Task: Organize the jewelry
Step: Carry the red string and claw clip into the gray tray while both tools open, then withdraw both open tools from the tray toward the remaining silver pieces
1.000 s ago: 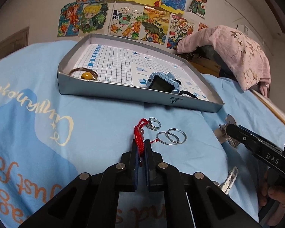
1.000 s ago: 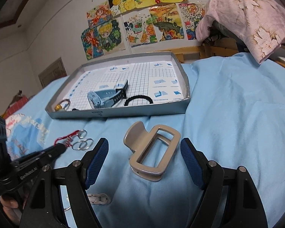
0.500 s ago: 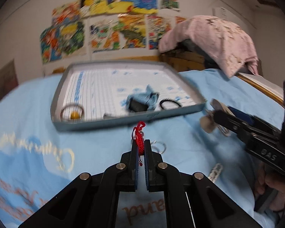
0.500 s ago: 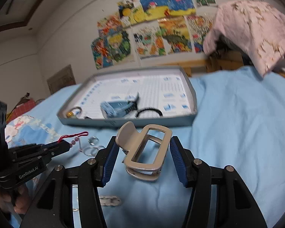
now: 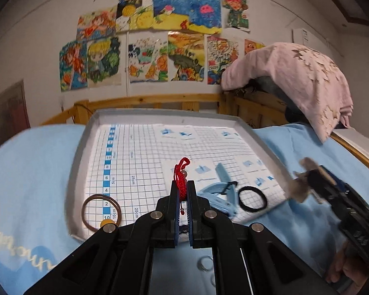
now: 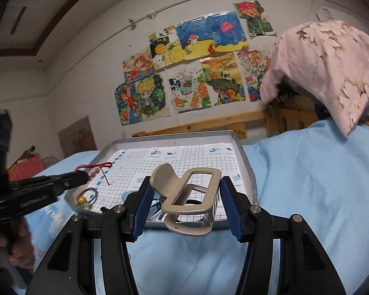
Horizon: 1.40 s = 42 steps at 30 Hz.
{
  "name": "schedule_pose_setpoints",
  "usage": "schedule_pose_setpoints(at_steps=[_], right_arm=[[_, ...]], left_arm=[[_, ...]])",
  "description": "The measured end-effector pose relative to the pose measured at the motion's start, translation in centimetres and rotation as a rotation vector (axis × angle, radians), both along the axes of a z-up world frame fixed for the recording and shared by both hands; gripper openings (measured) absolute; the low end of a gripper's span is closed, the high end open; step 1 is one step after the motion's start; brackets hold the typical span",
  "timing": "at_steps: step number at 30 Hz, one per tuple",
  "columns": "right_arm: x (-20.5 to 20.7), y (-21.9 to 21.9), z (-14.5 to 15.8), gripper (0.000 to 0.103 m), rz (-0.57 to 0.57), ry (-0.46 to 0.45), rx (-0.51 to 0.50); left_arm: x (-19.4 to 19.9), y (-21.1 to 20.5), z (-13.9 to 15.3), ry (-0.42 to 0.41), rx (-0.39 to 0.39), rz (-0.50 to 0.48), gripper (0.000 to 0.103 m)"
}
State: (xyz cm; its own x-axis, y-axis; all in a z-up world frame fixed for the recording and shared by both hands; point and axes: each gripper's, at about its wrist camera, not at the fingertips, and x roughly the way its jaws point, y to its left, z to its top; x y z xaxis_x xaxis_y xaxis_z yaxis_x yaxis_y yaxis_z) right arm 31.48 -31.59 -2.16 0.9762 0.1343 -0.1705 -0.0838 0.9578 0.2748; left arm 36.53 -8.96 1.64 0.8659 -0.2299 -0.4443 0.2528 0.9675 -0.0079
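Mid-carry, both loads lifted off the bed. Left tongs [image 5: 183,191] clenched on the red cord bracelet [image 5: 180,175], hanging over the tray [image 5: 80,147]. Right tongs [image 6: 184,205], having just narrowed, grasp the beige hair claw [image 6: 188,196] at the tray's near rim. Ahead of both: bangle [image 5: 100,210], blue watch [image 5: 221,194], black hair tie [image 5: 253,198]. Next, probably: lower onto bare grid paper, release. Loose rings [image 5: 205,266] beneath left tongs look blurred.
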Motion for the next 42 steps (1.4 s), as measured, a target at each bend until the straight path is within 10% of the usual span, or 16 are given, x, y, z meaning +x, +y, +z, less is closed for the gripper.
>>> schedule_pose_setpoints(at_steps=[18, 20, 22, 24, 30, 36, 42], right_arm=[[7.5, 2.7, -1.7, 0.050, -0.021, 0.118, -0.093], [7.6, 2.7, -2.0, 0.050, -0.024, 0.129, -0.098], [7.6, 2.7, -2.2, 0.050, -0.026, 0.139, -0.099], [7.8, 2.5, -2.3, 0.053, -0.018, 0.153, -0.091], [7.4, 1.6, -2.7, 0.069, -0.034, 0.141, -0.055], [4.6, 0.4, -2.5, 0.087, -0.060, 0.031, 0.002], [0.1, -0.3, -1.0, 0.099, -0.042, -0.071, 0.015]], left_arm=[[1.6, 2.3, -4.4, 0.047, -0.084, 0.053, 0.005], [1.5, 2.3, -4.5, 0.044, -0.077, 0.063, 0.012], [1.3, 2.4, -4.4, 0.035, -0.084, 0.069, 0.054], [0.7, 2.8, -4.1, 0.002, -0.093, 0.074, 0.069], [0.3, 3.3, -4.0, -0.016, -0.109, 0.103, 0.072], [-2.3, 4.6, -3.0, -0.095, -0.177, 0.150, 0.103], [-6.5, 4.6, -1.0, -0.172, -0.170, 0.164, 0.103]])
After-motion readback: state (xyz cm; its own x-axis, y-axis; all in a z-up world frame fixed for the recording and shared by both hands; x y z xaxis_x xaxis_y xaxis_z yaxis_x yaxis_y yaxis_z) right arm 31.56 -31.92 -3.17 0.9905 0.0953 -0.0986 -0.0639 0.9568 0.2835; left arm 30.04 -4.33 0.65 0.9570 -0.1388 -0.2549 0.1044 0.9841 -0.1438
